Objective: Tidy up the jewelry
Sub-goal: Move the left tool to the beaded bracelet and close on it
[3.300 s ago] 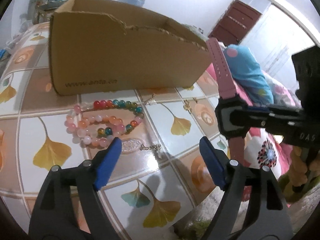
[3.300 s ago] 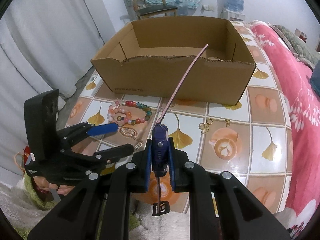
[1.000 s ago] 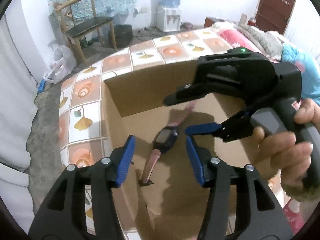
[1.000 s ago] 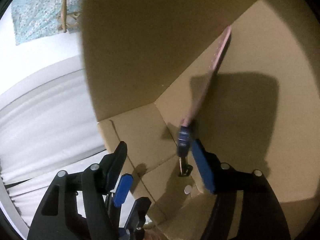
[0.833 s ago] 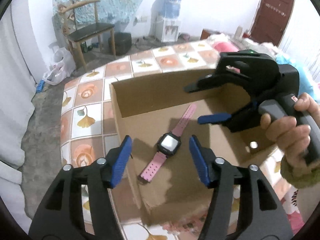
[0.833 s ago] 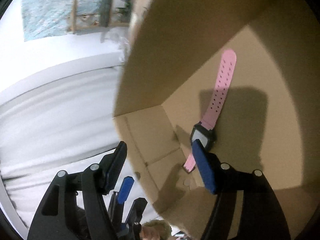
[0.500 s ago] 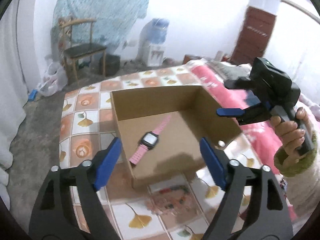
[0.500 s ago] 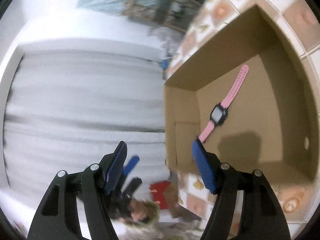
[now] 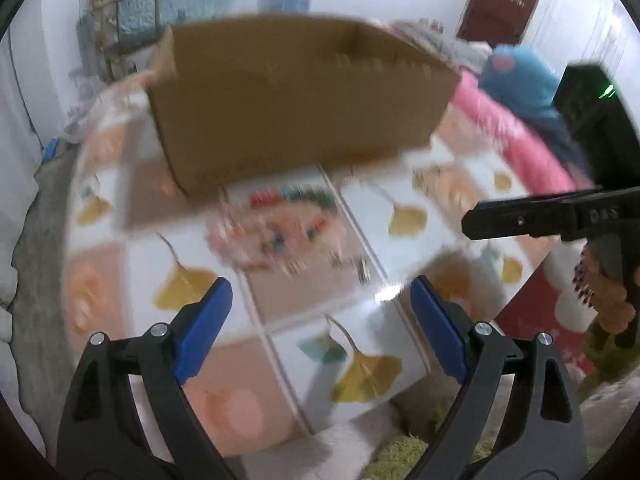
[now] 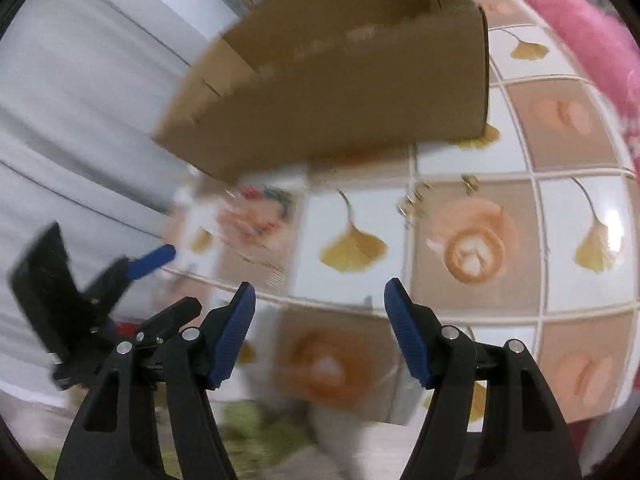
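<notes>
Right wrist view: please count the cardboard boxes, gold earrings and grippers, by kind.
Cardboard box: 1
Gold earrings: 2
Grippers: 2, the right gripper and the left gripper, whose jaws have just been opening, empty
Total: 5

From where I sit, the cardboard box (image 9: 296, 92) walls off the far side of the worktop (image 9: 404, 216). In front of it I have open tiled surface, broken only by the blurred bead bracelets (image 9: 272, 228) just below the box wall and the small gold pieces (image 10: 412, 200) to their right. The right hand-held gripper (image 9: 520, 220) juts in from the side, over the worktop's right edge.
</notes>
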{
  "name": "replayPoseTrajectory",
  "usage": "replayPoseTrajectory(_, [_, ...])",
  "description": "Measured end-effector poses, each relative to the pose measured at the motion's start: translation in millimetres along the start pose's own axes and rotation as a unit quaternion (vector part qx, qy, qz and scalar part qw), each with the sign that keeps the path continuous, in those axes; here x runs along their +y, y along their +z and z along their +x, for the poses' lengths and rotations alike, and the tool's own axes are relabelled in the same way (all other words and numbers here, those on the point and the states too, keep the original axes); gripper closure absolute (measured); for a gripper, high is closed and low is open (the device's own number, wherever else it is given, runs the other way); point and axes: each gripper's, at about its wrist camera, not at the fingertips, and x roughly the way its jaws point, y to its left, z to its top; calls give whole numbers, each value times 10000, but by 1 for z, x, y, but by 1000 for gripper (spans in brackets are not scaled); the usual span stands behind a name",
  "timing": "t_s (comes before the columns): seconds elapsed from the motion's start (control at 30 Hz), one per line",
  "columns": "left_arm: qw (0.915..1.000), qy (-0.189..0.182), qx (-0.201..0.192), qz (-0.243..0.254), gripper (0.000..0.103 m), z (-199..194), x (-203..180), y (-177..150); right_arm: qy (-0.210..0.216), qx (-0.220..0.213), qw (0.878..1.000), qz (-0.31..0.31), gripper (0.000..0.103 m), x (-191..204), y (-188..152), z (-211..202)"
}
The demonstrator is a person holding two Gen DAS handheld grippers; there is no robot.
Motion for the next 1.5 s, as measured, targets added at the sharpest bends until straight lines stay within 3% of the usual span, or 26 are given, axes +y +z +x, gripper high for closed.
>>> replayPoseTrajectory(0.17, [9995,157,-41,274,17,12,-11,-16,-418,-192,9970,-629,37,28,-6,10])
replayPoseTrajectory(0.23, [9994,252,-116,218,23,11,-8,-16,-414,-257,9969,-613,37,34,-2,14])
replayPoseTrajectory(0.5, [9963,297,-444,-675,54,4,34,-4,356,-638,9973,-116,51,32,20,22])
replayPoseTrajectory(0.77, [9950,132,-332,-928,75,14,50,5,1002,-476,9933,-320,65,58,50,44])
replayPoseTrajectory(1.17, [9886,-293,-138,-1473,80,28,73,6,1049,158,9938,-336,74,74,63,92])
replayPoseTrajectory(1.5, [9856,-219,24,-1679,82,35,78,9,709,356,9954,-532,75,80,67,108])
